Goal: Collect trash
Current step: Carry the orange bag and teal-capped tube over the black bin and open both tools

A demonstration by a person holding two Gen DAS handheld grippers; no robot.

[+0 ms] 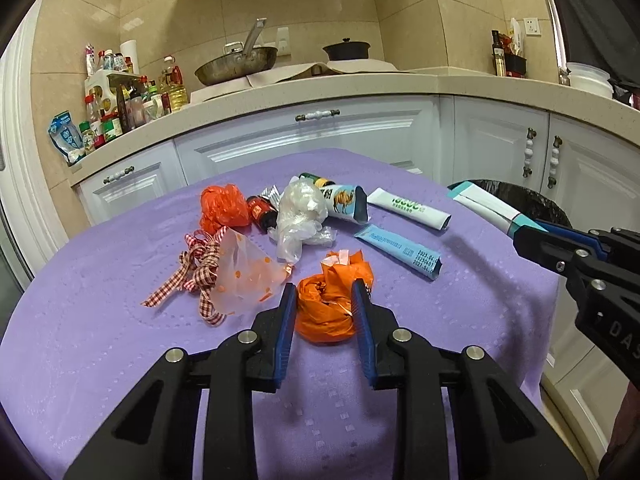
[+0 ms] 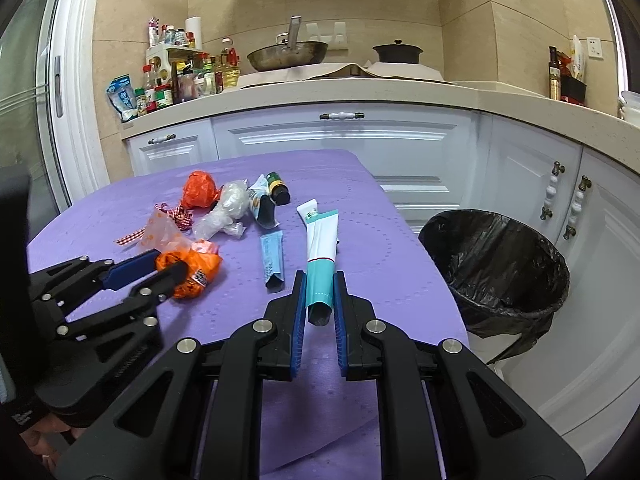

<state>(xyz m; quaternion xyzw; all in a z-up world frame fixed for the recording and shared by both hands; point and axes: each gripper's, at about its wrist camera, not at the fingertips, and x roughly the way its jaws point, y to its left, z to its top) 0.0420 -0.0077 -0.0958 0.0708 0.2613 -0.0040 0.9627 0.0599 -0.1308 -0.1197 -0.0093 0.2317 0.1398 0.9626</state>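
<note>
A crumpled orange plastic bag [image 1: 326,312] [image 2: 200,268] lies near the front of the purple-covered table [image 1: 120,340]. My left gripper [image 1: 324,292] [image 2: 172,264] is shut on it, one blue pad pressing each side. My right gripper [image 2: 319,280] [image 1: 520,236] is shut on the tail end of a teal-and-white tube [image 2: 322,248] [image 1: 486,204], held off the cloth at the table's right side. The black-lined bin [image 2: 500,264] [image 1: 516,196] stands on the floor to the right of the table, mouth open.
More litter lies mid-table: a second orange bag [image 1: 222,208], a clear plastic bag [image 1: 300,212], checked ribbon [image 1: 192,272], a dotted wrapper [image 1: 244,276], a camel-print tube [image 1: 344,202], a white tube [image 1: 408,210], a blue sachet [image 1: 400,250] and small bottles [image 1: 262,212]. White cabinets stand behind.
</note>
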